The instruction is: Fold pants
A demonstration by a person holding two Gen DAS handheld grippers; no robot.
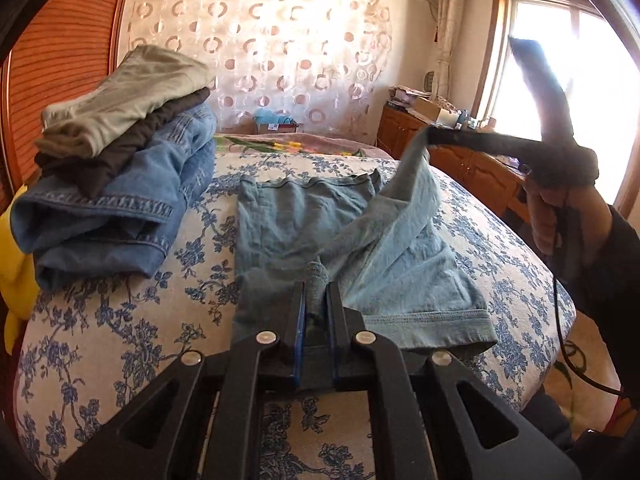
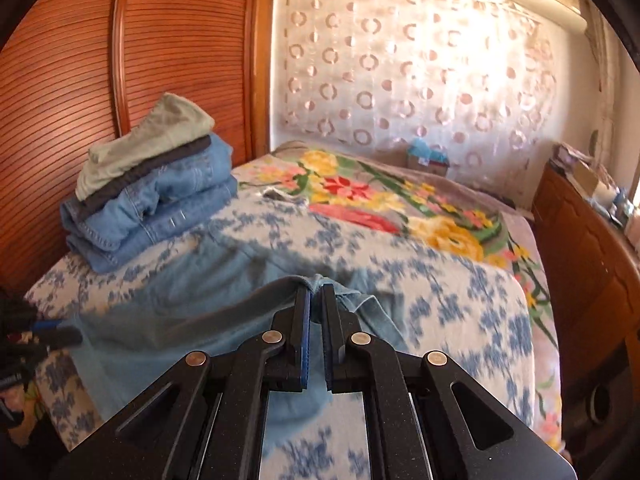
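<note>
A pair of light blue pants, soft and faintly ribbed like washed cotton, lies spread across a bed whose cover is cream with a dense blue floral print. The left tool, black and angular with blue pads, is pinched tight on a bunched fold of the cloth near the lower edge of the pants; the fabric stands up in a small puckered ridge between its fingers. The right tool is likewise clamped on a corner of the same garment, and the left wrist view shows that corner raised off the bed, the cloth hanging from it in a slanted, taut sheet down to the stitched hem. The person's right hand, in a dark sleeve, grips that tool's handle. At the far left of the bed a stack of folded clothes sits against a ribbed wooden headboard: heavy blue denim below, a dark layer, then pale grey-green cloth on top. Beyond lies a bright flowered blanket.
</note>
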